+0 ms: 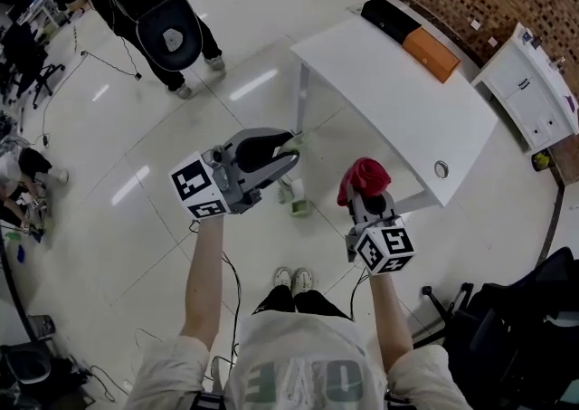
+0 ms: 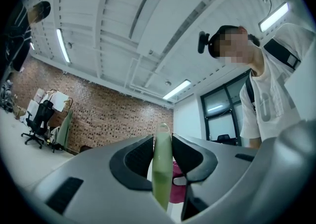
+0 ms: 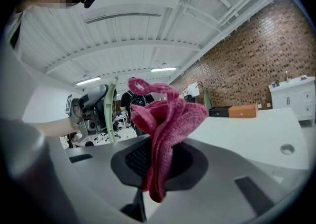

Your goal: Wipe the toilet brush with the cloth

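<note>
Clamped at left in the left tongs (image 1: 288,150): toilet brush (image 2: 162,168), long axis near upright, head hanging toward the floor (image 1: 136,155). Just to its right, apart, pinched in the right tongs (image 1: 365,195): red cloth (image 1: 364,175). Likely calls for a leftward reach.
</note>
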`<action>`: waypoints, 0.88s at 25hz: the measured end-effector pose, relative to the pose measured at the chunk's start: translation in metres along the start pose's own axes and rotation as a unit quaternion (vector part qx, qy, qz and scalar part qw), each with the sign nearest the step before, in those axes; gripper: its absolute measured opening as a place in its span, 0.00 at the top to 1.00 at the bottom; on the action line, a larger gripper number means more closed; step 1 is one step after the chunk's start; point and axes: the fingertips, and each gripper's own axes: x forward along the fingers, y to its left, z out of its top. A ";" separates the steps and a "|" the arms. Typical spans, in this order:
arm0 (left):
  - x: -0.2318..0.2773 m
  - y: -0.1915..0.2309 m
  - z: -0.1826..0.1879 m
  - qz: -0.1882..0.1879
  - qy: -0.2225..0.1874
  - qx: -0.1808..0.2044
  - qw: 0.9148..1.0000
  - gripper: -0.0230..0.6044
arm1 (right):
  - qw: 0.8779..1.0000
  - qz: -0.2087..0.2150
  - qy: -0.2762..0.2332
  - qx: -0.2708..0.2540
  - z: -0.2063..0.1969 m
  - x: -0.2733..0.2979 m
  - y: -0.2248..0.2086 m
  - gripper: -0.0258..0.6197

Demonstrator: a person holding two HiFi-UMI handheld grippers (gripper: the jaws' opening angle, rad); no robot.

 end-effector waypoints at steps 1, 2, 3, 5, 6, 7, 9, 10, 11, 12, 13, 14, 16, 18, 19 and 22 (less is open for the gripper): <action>-0.001 0.003 -0.012 -0.002 0.001 0.000 1.000 0.77 | 1.000 0.005 0.004 -0.002 -0.010 0.005 -0.004 0.91; -0.001 0.007 -0.027 -0.004 0.000 -0.001 1.000 0.77 | 1.000 0.011 0.006 -0.008 -0.024 0.011 -0.010 0.91; -0.003 0.011 -0.047 -0.006 -0.003 0.000 1.000 0.77 | 1.000 0.015 0.007 -0.018 -0.041 0.019 -0.019 0.91; -0.009 0.020 -0.102 -0.010 -0.010 0.003 1.000 0.77 | 0.999 0.019 0.007 -0.042 -0.093 0.038 -0.044 0.91; -0.013 0.025 -0.136 -0.010 -0.010 0.008 1.000 0.77 | 0.998 0.018 0.007 -0.052 -0.127 0.051 -0.058 0.91; -0.019 0.031 -0.176 -0.010 -0.006 0.015 1.000 0.77 | 0.998 0.015 0.005 -0.058 -0.164 0.064 -0.073 0.91; -0.031 0.043 -0.263 -0.012 -0.005 0.027 1.000 0.77 | 0.998 0.008 -0.003 -0.063 -0.242 0.090 -0.103 0.91; -0.037 0.049 -0.307 -0.016 -0.011 0.029 0.999 0.77 | 0.998 0.006 -0.010 -0.064 -0.280 0.103 -0.118 0.91; -0.044 0.057 -0.350 -0.019 -0.018 0.031 0.999 0.77 | 0.998 0.006 -0.017 -0.061 -0.318 0.116 -0.133 0.91; -0.052 0.065 -0.391 -0.022 -0.024 0.034 0.999 0.77 | 0.998 0.008 -0.024 -0.051 -0.354 0.130 -0.148 0.91; -0.059 0.072 -0.430 -0.025 -0.026 0.037 0.999 0.77 | 0.999 0.012 -0.031 -0.033 -0.390 0.142 -0.161 0.91; -0.066 0.076 -0.466 -0.026 -0.025 0.041 0.999 0.77 | 0.999 0.019 -0.036 -0.011 -0.423 0.149 -0.173 0.91; -0.080 0.078 -0.524 -0.029 -0.025 0.049 0.998 0.77 | 0.998 0.034 -0.050 0.020 -0.475 0.155 -0.188 0.91; -0.084 0.085 -0.560 -0.036 -0.026 0.060 0.997 0.77 | 0.997 0.041 -0.069 0.020 -0.501 0.161 -0.200 0.91; -0.083 0.088 -0.574 -0.038 -0.026 0.060 0.997 0.77 | 0.996 0.041 -0.074 0.016 -0.510 0.164 -0.206 0.91; -0.081 0.094 -0.606 -0.016 -0.022 0.030 0.999 0.77 | 0.998 0.026 -0.050 0.025 -0.541 0.159 -0.215 0.91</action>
